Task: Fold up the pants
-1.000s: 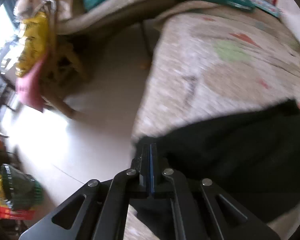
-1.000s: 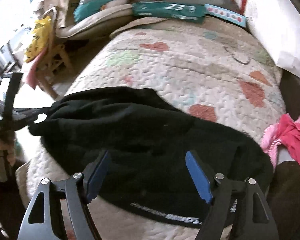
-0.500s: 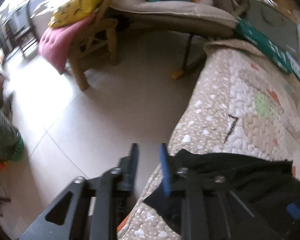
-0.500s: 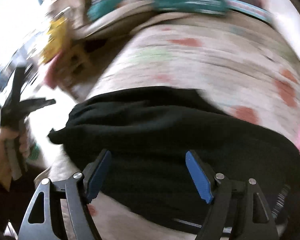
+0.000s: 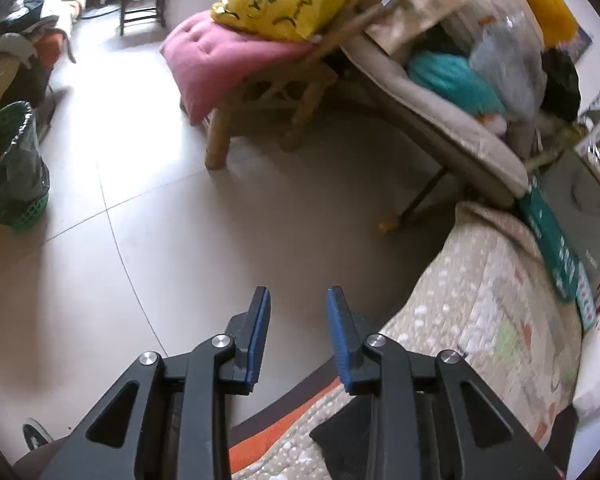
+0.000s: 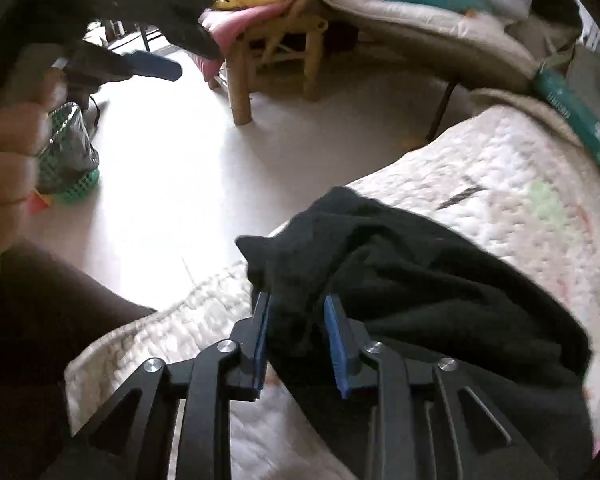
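We see the black pants [image 6: 440,292] lying bunched on the quilted bedspread [image 6: 520,184], near the bed's edge beside the tiled floor [image 6: 172,184]. A pointed corner of the cloth sticks up toward the floor side.

Our right gripper [image 6: 298,316] sits at that corner. Its 2 blue-padded fingers [image 6: 262,336] stand a little apart with a fold of the black cloth between them; the cloth fills the gap and seems to touch both pads, though we cannot tell how firmly it is pinched.

Our left gripper [image 5: 298,320] is off the pants, over the floor [image 5: 220,240] just beside the bed's edge. Its 2 fingers [image 5: 258,332] are spread, with nothing between them. In the right wrist view the same gripper [image 6: 152,66] shows at upper left, blurred, held in the left hand [image 6: 8,152].

The bedspread [image 5: 488,320] runs along the lower right of the left wrist view, with an orange and dark border at its edge. Beyond the floor stands a wooden chair [image 5: 268,96] carrying a pink cushion [image 5: 224,60] and a yellow bag [image 5: 288,0]. A lounge chair [image 5: 440,120] piled with clothes stands next to it. A green basket [image 5: 12,168] lined with a dark bag sits at the far left. A green box [image 5: 552,240] lies at the bed's far end.
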A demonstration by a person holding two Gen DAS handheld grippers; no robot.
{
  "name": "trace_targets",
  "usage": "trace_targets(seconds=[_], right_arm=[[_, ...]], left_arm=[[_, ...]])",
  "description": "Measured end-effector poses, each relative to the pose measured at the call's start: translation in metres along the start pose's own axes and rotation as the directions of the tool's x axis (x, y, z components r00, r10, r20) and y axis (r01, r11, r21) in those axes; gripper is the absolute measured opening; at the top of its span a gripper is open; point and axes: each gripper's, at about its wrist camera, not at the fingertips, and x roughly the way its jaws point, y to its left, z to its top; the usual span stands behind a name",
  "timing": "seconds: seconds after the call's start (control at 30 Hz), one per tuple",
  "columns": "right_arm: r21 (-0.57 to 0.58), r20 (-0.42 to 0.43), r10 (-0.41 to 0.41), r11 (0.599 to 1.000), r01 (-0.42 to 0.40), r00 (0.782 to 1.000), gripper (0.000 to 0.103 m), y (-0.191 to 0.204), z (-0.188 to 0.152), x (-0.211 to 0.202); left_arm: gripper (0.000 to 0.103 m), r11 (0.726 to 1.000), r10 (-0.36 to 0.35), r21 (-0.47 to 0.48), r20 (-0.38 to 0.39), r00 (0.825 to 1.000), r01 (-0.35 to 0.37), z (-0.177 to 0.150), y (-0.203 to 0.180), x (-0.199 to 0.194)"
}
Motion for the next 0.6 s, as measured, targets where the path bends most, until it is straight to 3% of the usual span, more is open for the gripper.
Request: trace_targets(seconds=[0.07, 0.17, 0.33, 0.37, 0.43, 0.47, 0.53, 0.6], right_arm=[[0.078, 0.002, 0.094, 0.993, -0.094, 0.996, 0.028, -0.006, 0.009, 0.006], [0.182, 0.016, 0.276, 0.944, -0.274, 0.961, 0.029, -0.009, 0.023, 0.014], [0.245, 0.061, 0.287, 0.924, -0.293, 0.956, 0.033, -0.021, 0.014, -0.005], [0.279, 0.085, 0.275, 0.916, -0.288, 0.958, 0.036, -0.035, 0.002, -0.018], [0.329, 0.11, 0.211, 0.914, -0.236, 0.971, 0.058, -0.064, -0.021, -0.042], [0.348, 0.114, 0.172, 0.916, -0.202, 0.978, 0.063, -0.073, -0.031, -0.052], [0.413, 0.112, 0.03, 0.908, -0.074, 0.993, 0.065, -0.108, -0.069, -0.083], [0.49, 0.108, -0.072, 0.872, 0.01, 0.992, 0.064, -0.136, -0.106, -0.114]], left_arm=[[0.028, 1.0, -0.008, -0.021, 0.029, 1.0, 0.008, 0.004, 0.003, -0.005], [0.031, 0.999, -0.008, -0.04, 0.059, 0.998, 0.011, 0.007, 0.009, -0.01], [0.033, 0.999, -0.025, -0.018, 0.053, 0.998, 0.026, 0.004, 0.005, -0.011], [0.034, 1.0, -0.029, -0.002, 0.05, 0.998, 0.029, 0.002, 0.001, -0.01], [0.035, 0.996, -0.054, 0.067, 0.041, 0.998, 0.052, -0.007, -0.016, -0.011], [0.036, 0.993, -0.068, 0.102, 0.034, 0.997, 0.064, -0.013, -0.025, -0.011], [0.038, 0.982, -0.088, 0.168, 0.023, 0.996, 0.083, -0.024, -0.041, -0.011], [0.039, 0.964, -0.099, 0.247, 0.014, 0.995, 0.093, -0.04, -0.06, -0.011]])
